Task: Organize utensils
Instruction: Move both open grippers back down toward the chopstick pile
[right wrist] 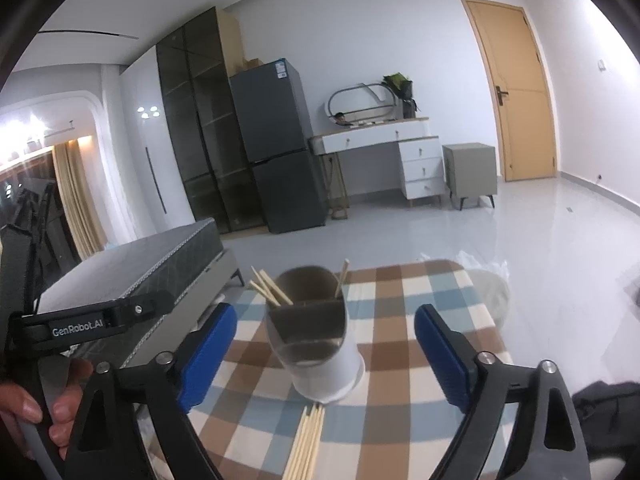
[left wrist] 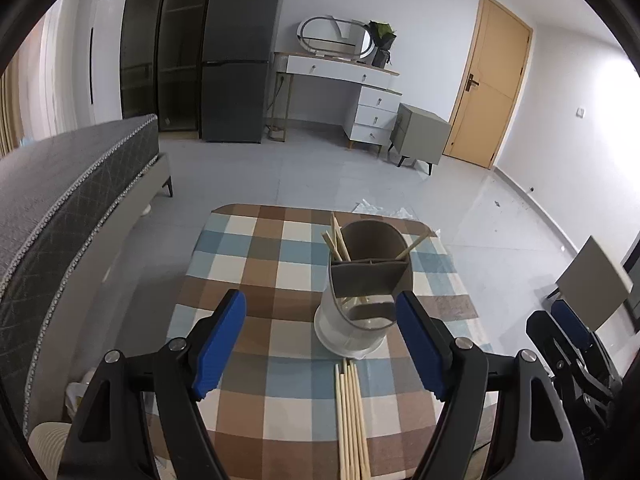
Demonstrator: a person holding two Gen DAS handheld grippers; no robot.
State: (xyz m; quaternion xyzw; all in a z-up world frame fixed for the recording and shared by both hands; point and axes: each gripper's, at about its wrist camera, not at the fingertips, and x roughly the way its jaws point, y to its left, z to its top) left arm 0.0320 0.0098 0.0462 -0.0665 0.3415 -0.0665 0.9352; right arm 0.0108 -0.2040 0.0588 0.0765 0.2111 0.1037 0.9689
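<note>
A grey and white utensil holder (left wrist: 362,292) (right wrist: 314,336) with divided compartments stands on the checked tablecloth (left wrist: 260,264) (right wrist: 404,292). Several chopsticks (left wrist: 338,240) (right wrist: 269,290) lean in its left compartment, and one chopstick (left wrist: 416,246) (right wrist: 342,276) leans at its right. A bundle of loose chopsticks (left wrist: 352,416) (right wrist: 306,444) lies on the cloth in front of the holder. My left gripper (left wrist: 320,344) is open with nothing between its blue pads. My right gripper (right wrist: 326,360) is open too, just short of the holder, and shows at the right edge of the left wrist view (left wrist: 572,332).
A grey bed (left wrist: 68,208) (right wrist: 132,276) lies left of the table. Past the table are bare floor tiles, a dark fridge (left wrist: 236,56), a white dressing table (left wrist: 344,76), a grey cabinet (left wrist: 420,136) and a wooden door (left wrist: 488,80). A hand (right wrist: 36,404) holds the left gripper.
</note>
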